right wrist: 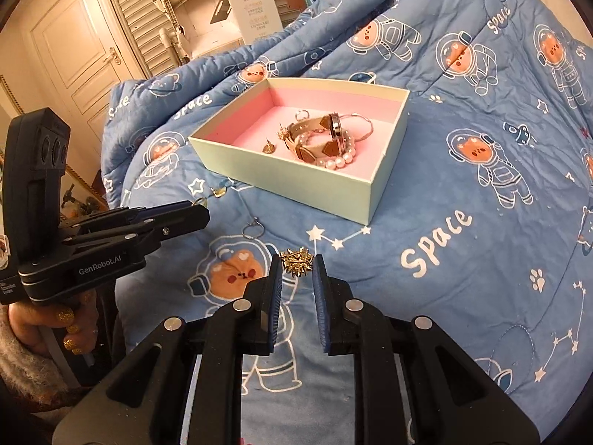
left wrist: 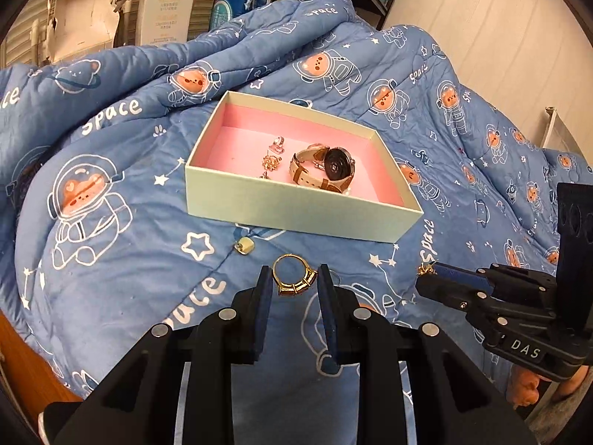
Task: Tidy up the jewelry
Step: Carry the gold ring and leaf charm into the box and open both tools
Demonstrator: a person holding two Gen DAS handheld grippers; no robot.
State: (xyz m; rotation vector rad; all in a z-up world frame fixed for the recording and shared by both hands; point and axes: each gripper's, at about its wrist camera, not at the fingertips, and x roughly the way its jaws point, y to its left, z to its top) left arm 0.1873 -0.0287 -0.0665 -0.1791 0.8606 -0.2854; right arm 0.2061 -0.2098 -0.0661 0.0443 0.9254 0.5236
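Observation:
In the left wrist view my left gripper [left wrist: 294, 272] is shut on a gold ring [left wrist: 294, 278], held just above the blue quilt [left wrist: 111, 270]. From the right wrist view that gripper [right wrist: 200, 209] reaches in from the left. My right gripper [right wrist: 297, 263] is shut on a spiky gold earring [right wrist: 296, 260]; the left view shows it [left wrist: 426, 272] at the right. Beyond both sits a pale green box [left wrist: 296, 215] [right wrist: 289, 185] with pink lining. It holds a watch [left wrist: 326, 167] [right wrist: 318, 137], a pearl bracelet [right wrist: 337, 163], a thin bangle [right wrist: 361, 124] and small earrings [left wrist: 270, 161].
A small cream square piece [left wrist: 244, 246] [right wrist: 218, 191] and a silver hoop [right wrist: 253, 230] lie on the quilt in front of the box. A hand [right wrist: 55, 319] grips the left tool. White cartons [right wrist: 252, 3] and a door [right wrist: 85, 48] stand behind the bed.

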